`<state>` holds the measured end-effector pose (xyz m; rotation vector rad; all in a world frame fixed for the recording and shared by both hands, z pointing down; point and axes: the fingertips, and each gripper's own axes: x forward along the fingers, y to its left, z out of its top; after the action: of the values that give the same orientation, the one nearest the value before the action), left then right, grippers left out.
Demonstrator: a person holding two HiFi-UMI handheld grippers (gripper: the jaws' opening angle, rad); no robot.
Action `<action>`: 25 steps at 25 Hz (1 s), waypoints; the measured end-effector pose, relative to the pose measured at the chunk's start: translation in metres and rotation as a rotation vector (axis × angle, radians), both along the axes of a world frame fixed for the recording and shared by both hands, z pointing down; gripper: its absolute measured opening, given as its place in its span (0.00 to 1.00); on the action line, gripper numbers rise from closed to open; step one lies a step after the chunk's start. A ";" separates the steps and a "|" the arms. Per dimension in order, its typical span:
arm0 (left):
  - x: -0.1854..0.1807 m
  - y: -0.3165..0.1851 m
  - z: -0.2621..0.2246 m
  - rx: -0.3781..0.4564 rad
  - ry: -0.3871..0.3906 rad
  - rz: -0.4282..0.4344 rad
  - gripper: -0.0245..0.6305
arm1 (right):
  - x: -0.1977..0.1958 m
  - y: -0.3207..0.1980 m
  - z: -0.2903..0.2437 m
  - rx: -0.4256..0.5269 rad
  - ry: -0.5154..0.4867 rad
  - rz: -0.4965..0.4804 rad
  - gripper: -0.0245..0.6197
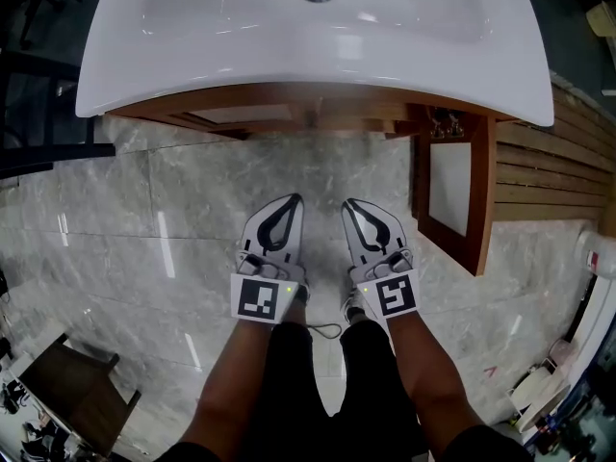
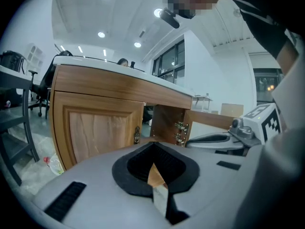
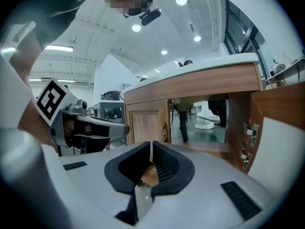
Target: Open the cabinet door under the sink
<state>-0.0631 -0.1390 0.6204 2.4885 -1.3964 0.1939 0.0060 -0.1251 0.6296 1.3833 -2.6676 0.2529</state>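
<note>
The white sink [image 1: 308,37] sits on a wooden cabinet. Its right door [image 1: 452,192] stands swung out towards me, with hinges [image 3: 246,144] showing at the open compartment [image 3: 200,120]. The left door [image 2: 97,128] is closed, its small metal handle [image 2: 137,135] at its inner edge. Both grippers hover side by side over the floor, short of the cabinet and touching nothing. My left gripper [image 1: 289,203] is shut and empty, and so is my right gripper [image 1: 354,205]. In the gripper views the left gripper [image 2: 153,147] faces the closed door, while the right gripper [image 3: 151,144] faces the door handle [image 3: 165,131].
The floor is grey marble tile [image 1: 192,219]. Wooden slats [image 1: 549,176] run along the right of the cabinet. A dark low table [image 1: 72,388] stands at bottom left. Office chairs and desks [image 2: 19,94] lie beyond the cabinet's left side.
</note>
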 end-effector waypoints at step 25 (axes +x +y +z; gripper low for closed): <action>-0.055 -0.024 0.021 -0.013 -0.010 -0.033 0.07 | -0.059 -0.143 0.019 0.041 -0.002 -0.203 0.55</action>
<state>-0.1179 -0.1630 0.6412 2.4552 -1.4347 0.2081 -0.0533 -0.2680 0.6482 1.1111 -2.8019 0.1793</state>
